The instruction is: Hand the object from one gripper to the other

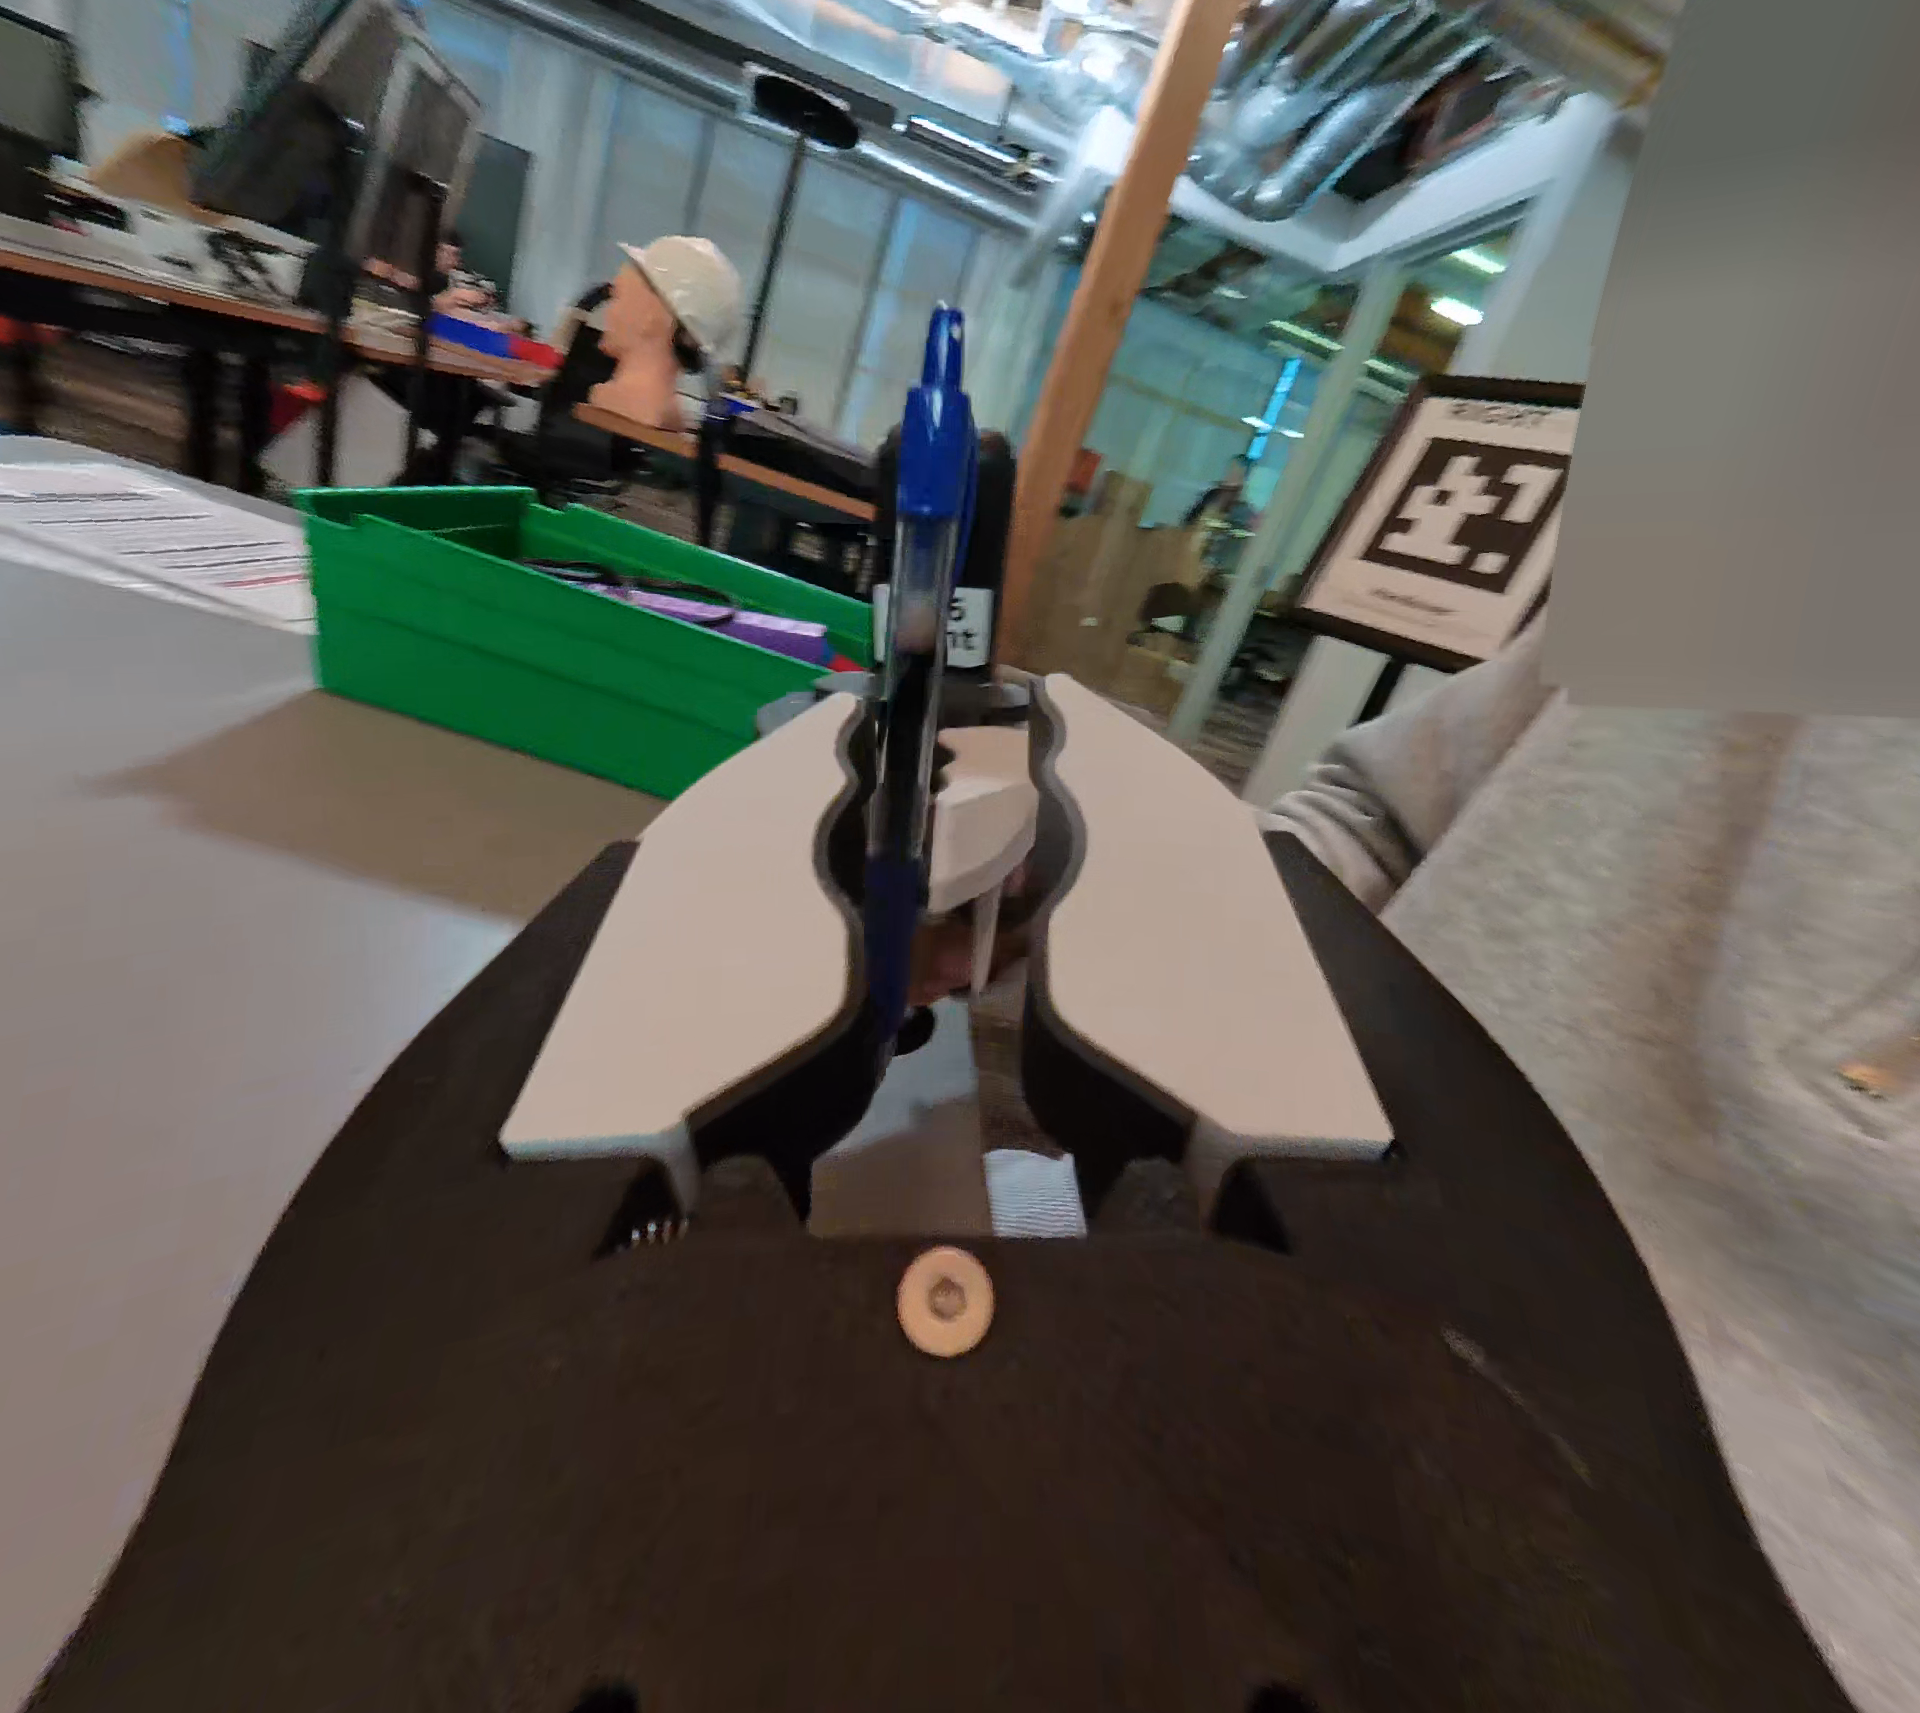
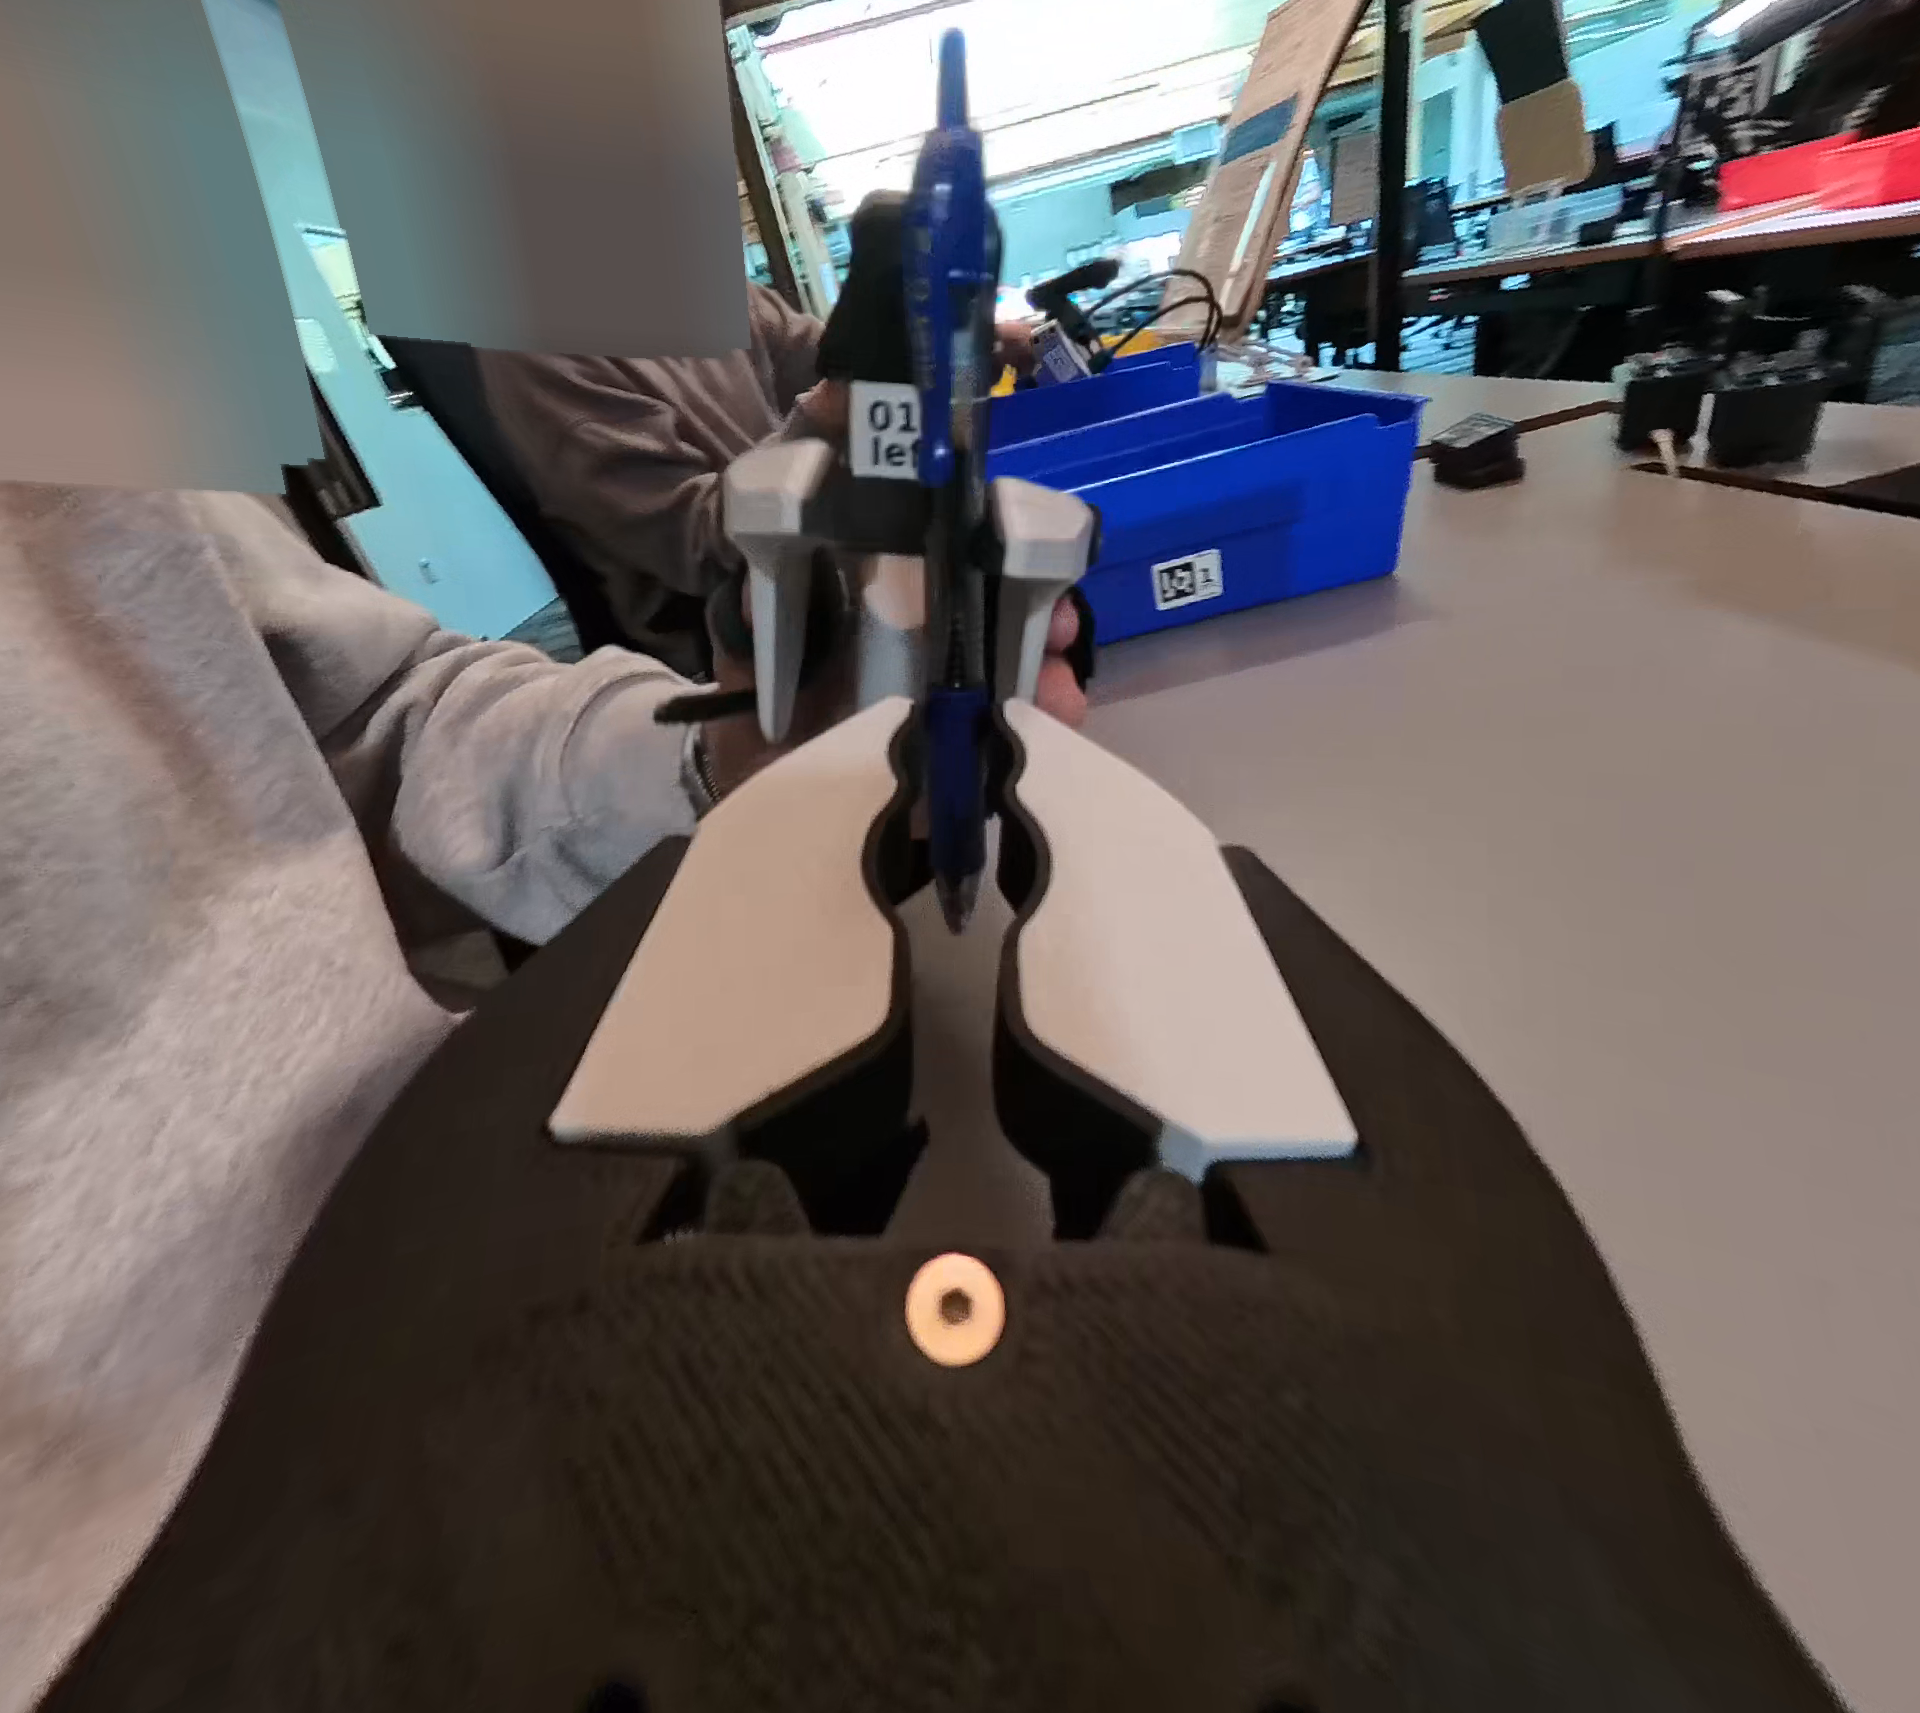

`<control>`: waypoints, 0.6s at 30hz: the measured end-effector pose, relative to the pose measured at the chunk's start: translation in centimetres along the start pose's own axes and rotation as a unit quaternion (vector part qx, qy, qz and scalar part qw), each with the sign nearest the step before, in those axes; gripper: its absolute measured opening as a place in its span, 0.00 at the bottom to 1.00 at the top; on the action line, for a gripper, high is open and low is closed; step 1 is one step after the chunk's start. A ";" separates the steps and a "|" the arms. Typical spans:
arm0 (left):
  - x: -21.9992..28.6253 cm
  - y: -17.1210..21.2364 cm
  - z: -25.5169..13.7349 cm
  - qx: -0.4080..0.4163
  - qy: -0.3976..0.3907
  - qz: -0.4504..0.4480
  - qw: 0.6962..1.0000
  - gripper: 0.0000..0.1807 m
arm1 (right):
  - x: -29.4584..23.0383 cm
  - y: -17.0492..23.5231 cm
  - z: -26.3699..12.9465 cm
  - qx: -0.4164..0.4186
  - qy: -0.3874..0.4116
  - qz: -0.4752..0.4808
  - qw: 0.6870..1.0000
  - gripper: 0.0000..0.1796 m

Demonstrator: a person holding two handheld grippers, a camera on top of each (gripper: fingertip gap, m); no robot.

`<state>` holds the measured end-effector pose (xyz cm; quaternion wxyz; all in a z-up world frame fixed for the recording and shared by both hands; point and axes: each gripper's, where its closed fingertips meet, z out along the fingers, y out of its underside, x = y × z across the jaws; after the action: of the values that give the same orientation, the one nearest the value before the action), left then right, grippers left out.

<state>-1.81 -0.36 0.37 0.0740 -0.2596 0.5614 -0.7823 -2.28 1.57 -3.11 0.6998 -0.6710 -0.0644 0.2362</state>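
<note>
Right wrist view had the blue pen (image 2: 951, 375) standing nearly upright in mid-air, tip down, its rubber grip section pinched between the white fingers (image 2: 774, 925) of the right gripper (image 2: 954, 790), whose jaws were closed in on it. Just past those fingertips, the left gripper (image 2: 904, 593) faced back at the camera with its grey fingers set wide on either side of the pen's barrel, not visibly touching it. The left wrist view agreed: the pen (image 1: 914, 624) leaned against the inner edge of one white finger (image 1: 727, 915), with a clear gap to the other, so those jaws stood apart. Judging by that, the pen belonged to the right gripper and the transfer was at the taking stage. To do it well, the left gripper needed the barrel centred between its pads, then a firm close before any release on the right. The smooth, round barrel looked likely to swivel or slip if pinched off-centre. Letting go early would have dropped it onto the pale table (image 2: 1507, 728). Green bin (image 1: 540, 624) and blue bin (image 2: 1247, 500) sat on the table beyond, clear of the action.
</note>
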 end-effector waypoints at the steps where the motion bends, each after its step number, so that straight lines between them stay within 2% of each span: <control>1: 0.4 -0.3 0.0 0.001 0.011 -0.008 1.000 0.16 | -0.3 0.0 0.1 0.000 -0.009 0.001 1.000 0.06; 13: 0.6 -2.1 -0.8 0.032 0.007 0.001 0.999 0.06 | -1.2 0.5 0.6 -0.011 -0.039 0.009 0.999 0.07; 18: 0.5 -1.9 -0.7 0.026 -0.001 0.012 1.000 0.06 | -1.1 0.7 0.6 -0.016 -0.037 0.009 0.999 0.07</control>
<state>-2.24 0.74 2.13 0.0906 -0.2521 0.5440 -0.7952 -3.70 1.67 -3.46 0.6841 -0.6734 -0.0881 0.2658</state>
